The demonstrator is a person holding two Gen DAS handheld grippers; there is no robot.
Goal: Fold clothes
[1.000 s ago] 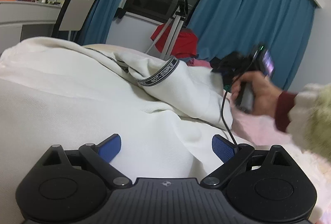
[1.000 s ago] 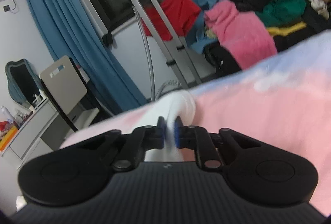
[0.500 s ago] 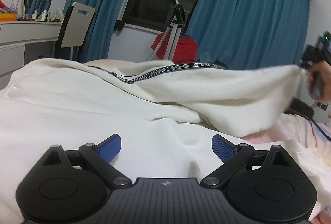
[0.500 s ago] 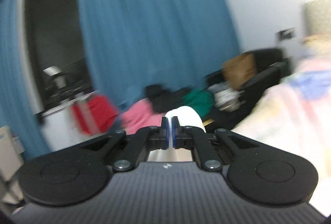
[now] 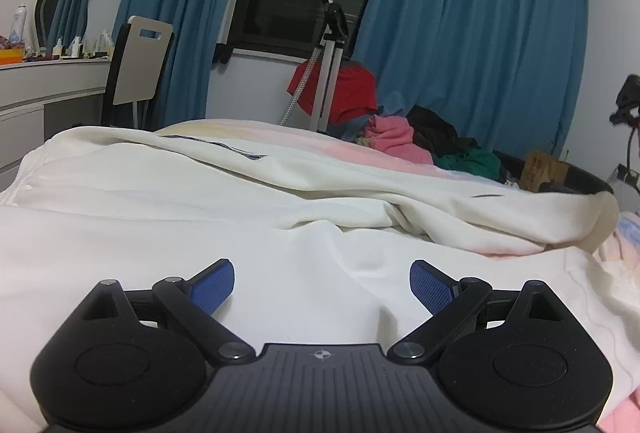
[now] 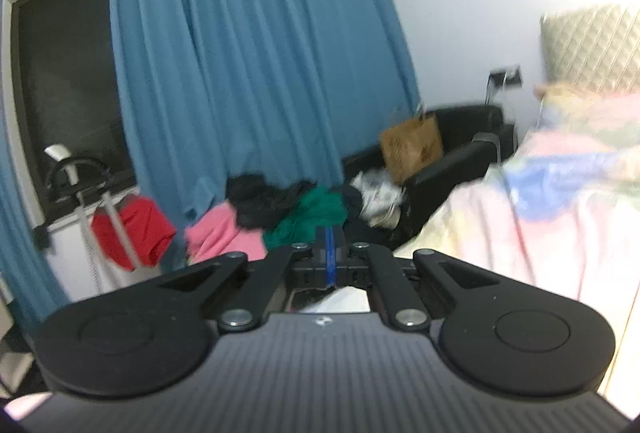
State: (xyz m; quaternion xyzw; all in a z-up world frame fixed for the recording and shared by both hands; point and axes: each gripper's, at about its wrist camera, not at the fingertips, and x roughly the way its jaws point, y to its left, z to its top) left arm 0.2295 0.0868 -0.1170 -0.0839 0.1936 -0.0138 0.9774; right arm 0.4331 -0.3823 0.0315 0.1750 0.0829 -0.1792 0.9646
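A cream-white garment (image 5: pixel 280 201) lies spread over the bed, one sleeve stretched out to the right (image 5: pixel 552 217). My left gripper (image 5: pixel 322 285) is open and empty, low over the garment's near part. My right gripper (image 6: pixel 329 251) is shut; no cloth shows between its pads, and a bit of white fabric (image 6: pixel 340 303) shows below them behind the fingers. The right gripper also shows at the right edge of the left wrist view (image 5: pixel 628 101), above the sleeve end.
The bed has a pink and pastel blanket (image 6: pixel 540 217). A pile of clothes (image 5: pixel 420 141) lies by the blue curtains (image 5: pixel 460 33). A garment steamer stand (image 5: pixel 330 73), a chair (image 5: pixel 138 73), a desk (image 5: pixel 44 85), a black sofa with a paper bag (image 6: pixel 412 145).
The right gripper pulled the sleeve out to the right and laid it flat; the white cloth no longer shows between its pads. The left gripper stayed open in place.
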